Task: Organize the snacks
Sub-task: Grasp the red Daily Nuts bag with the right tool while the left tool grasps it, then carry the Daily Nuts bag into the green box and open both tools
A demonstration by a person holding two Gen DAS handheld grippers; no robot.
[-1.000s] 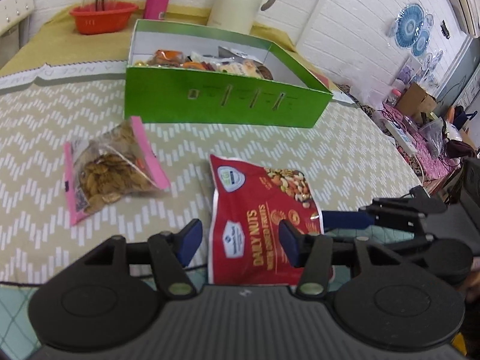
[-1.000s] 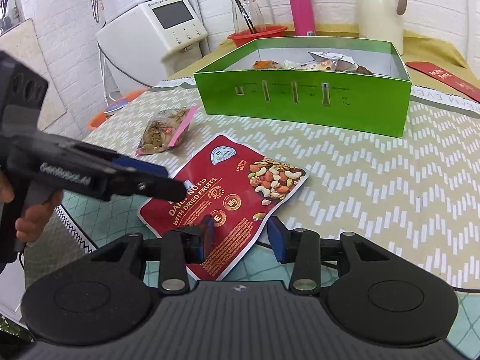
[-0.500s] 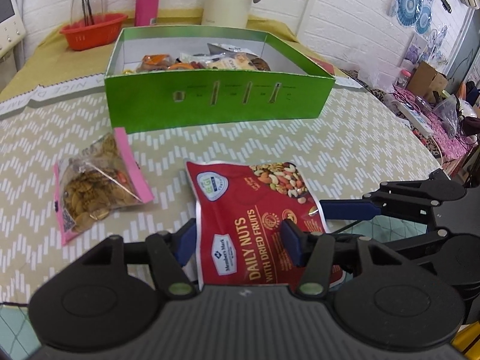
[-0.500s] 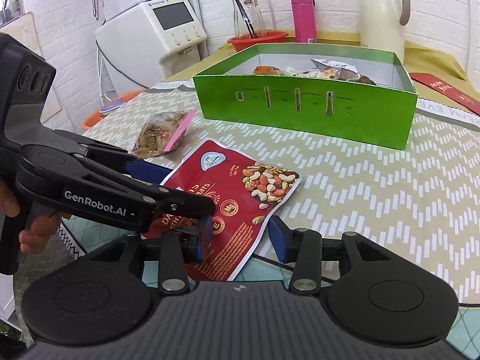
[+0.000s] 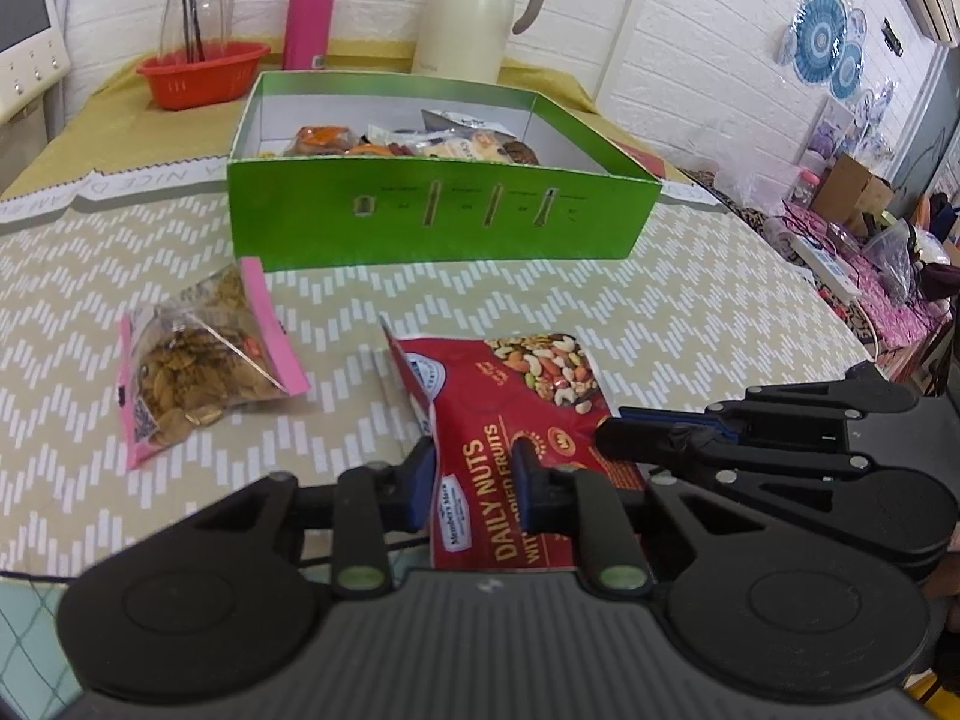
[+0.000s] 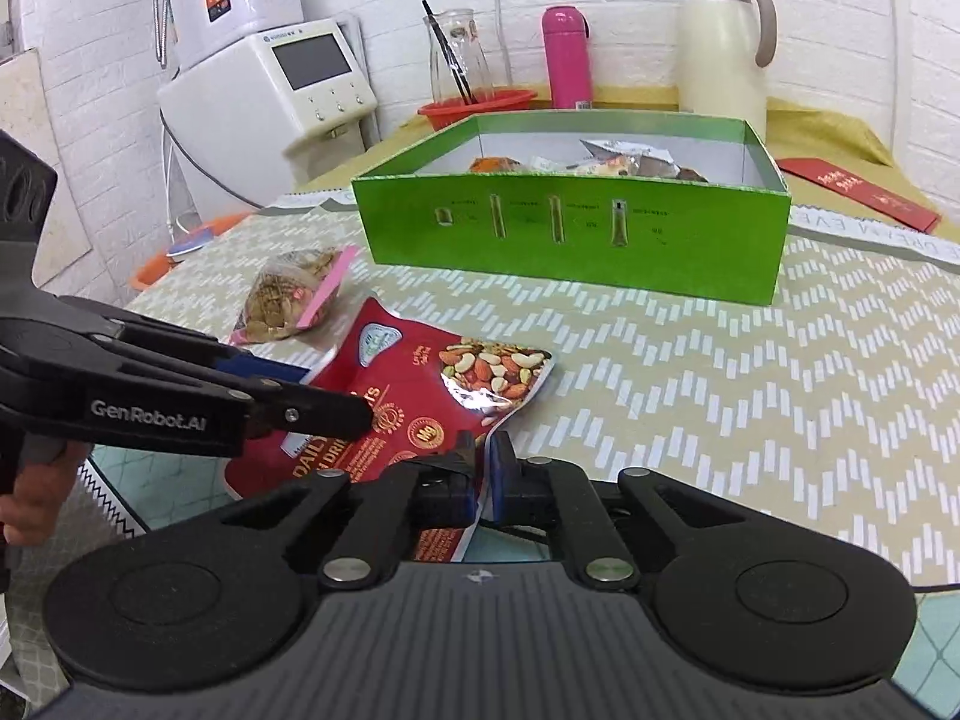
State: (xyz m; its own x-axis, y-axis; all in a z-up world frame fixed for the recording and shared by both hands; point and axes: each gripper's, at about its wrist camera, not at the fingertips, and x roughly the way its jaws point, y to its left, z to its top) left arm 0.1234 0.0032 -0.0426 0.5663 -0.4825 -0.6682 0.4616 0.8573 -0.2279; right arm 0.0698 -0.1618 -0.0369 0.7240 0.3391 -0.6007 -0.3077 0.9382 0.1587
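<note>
A red "Daily Nuts" bag (image 5: 516,414) lies near the table's front edge, crumpled and partly raised; it also shows in the right wrist view (image 6: 420,402). My left gripper (image 5: 474,474) has its blue fingers around the bag's near end, pressing its sides. My right gripper (image 6: 480,468) is shut on the bag's right edge. A clear and pink snack bag (image 5: 204,360) lies to the left, also seen in the right wrist view (image 6: 294,294). A green box (image 5: 438,222) holding several snacks stands behind, and shows in the right wrist view (image 6: 576,240).
At the back stand a red basket (image 5: 201,72), a glass jug (image 6: 459,60), a pink bottle (image 5: 309,12) and a cream thermos (image 5: 477,9). A white appliance (image 6: 270,96) stands at the left. A red envelope (image 6: 858,192) lies right of the box.
Both grippers closed in on the red bag. The right gripper's fingers shut on its edge, the left gripper's fingers narrowed around it, and the bag buckled and rose.
</note>
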